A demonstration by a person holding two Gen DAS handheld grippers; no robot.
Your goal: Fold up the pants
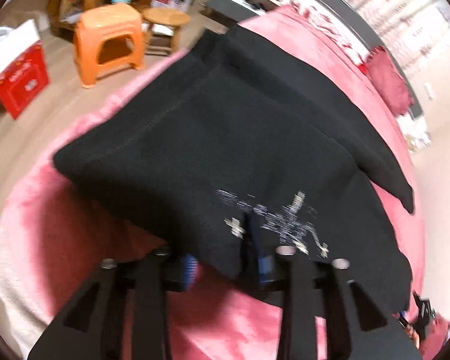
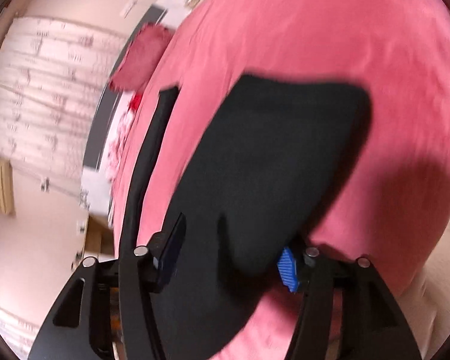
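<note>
1. Orange plastic stool (image 1: 109,40) stands on the floor far left in the left wrist view; a red box (image 1: 21,81) sits left of it, a small round wooden table (image 1: 165,19) just right of it.
2. Black pants (image 1: 225,126) lie folded on the pink bedspread (image 1: 75,210), spread from the bed's floor-side edge toward the centre. A silver print (image 1: 279,219) shows on the near part of the fabric.
3. Left gripper (image 1: 225,258): jaws part-open, blue-ribbed pads (image 1: 189,270) visible. The near pants edge lies between and over the fingers; the left pad stands clear of the cloth, so no firm pinch visible. Frame is motion-blurred.
4. Dark red pillow (image 1: 387,75) sits at the bed's far right edge, next to a patterned curtain (image 1: 405,15).
5. Right wrist view: same curtain at left, pillow right of it, then the bedspread filling the rest.
6. Right gripper (image 2: 228,258): jaws part-open, a lobe of pants drooping between them. The blue pad on the right finger shows bare beside the cloth; grip not evident.
</note>
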